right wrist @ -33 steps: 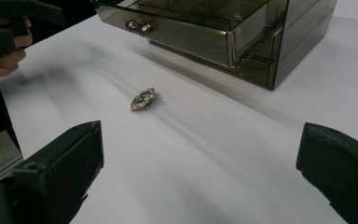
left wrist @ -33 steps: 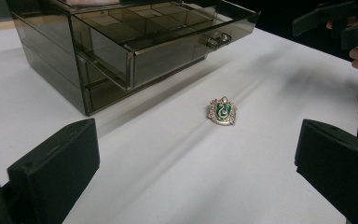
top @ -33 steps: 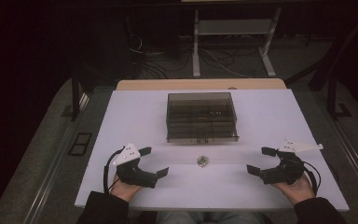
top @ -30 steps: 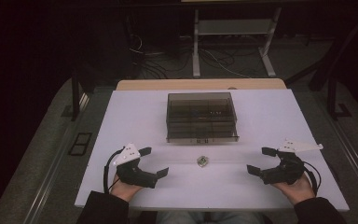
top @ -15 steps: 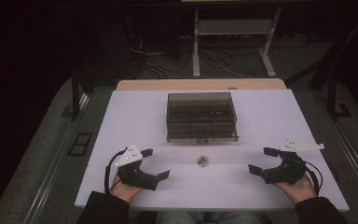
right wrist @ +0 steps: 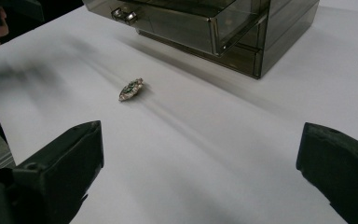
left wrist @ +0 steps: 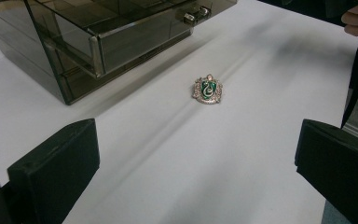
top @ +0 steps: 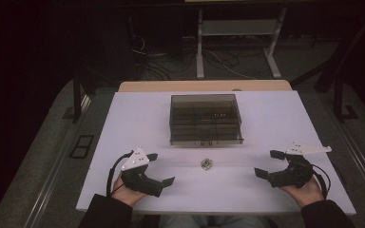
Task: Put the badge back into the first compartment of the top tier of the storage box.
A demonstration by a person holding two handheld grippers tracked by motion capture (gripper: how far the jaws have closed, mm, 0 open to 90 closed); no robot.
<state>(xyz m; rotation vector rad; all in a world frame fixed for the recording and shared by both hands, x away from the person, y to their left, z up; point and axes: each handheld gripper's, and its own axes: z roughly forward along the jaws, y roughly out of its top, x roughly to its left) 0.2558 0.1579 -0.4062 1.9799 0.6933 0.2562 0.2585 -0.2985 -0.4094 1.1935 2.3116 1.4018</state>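
A small silver and green crest pin lies flat on the white table, just in front of a smoky clear drawer box. The left gripper view shows the pin ahead of the wide-apart jaws, with the box beyond it. In the right gripper view the pin lies edge-on ahead, below the box. My left gripper rests open at the front left. My right gripper rests open at the front right. Nothing sits between either pair of jaws.
The box has small metal drawer pulls on its front, facing me. A wooden board edge runs behind the table. Cables and a metal stand sit on the dark floor beyond.
Both hands have shifted very slightly on the table. The pin and box stay put.
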